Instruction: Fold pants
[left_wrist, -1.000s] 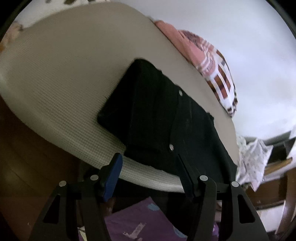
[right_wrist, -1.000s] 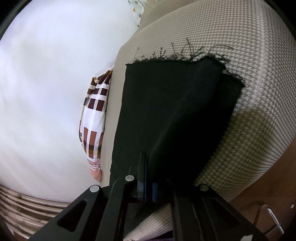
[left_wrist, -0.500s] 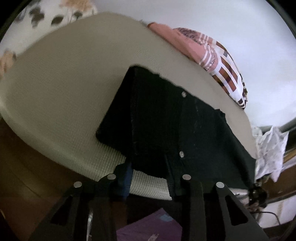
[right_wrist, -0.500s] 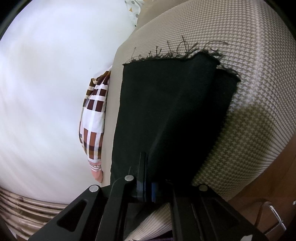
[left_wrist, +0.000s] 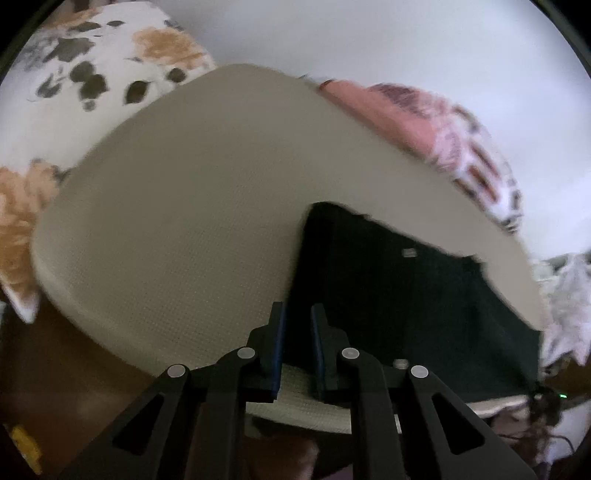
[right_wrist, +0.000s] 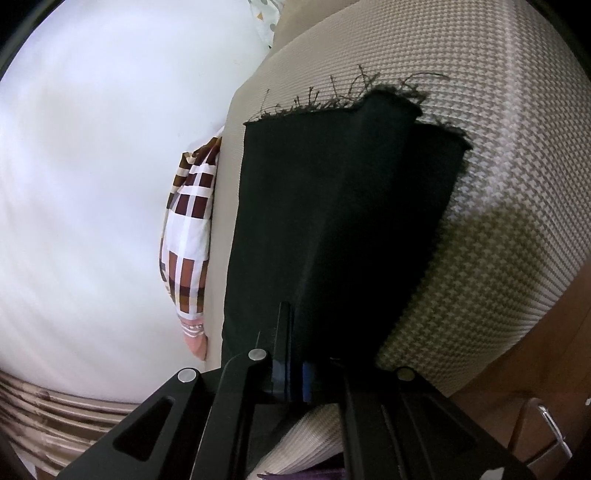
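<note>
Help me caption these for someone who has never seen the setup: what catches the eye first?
The black pants dominate, spread over a beige woven cushion, with a frayed hem at the far edge in the right wrist view. The right gripper is clamped on their near edge. A plaid cloth lies beyond the cushion.

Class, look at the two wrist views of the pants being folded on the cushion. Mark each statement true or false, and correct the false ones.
1. The black pants lie on a beige woven cushion. True.
2. The right tongs are wide open above the cloth. False: they are shut on the pants.
3. The left tongs are clamped on the edge of the pants. True.
4. The pants' far edge in the right wrist view is neatly hemmed. False: it is frayed, with loose threads.
5. A checked fabric lies beside the cushion. True.
</note>
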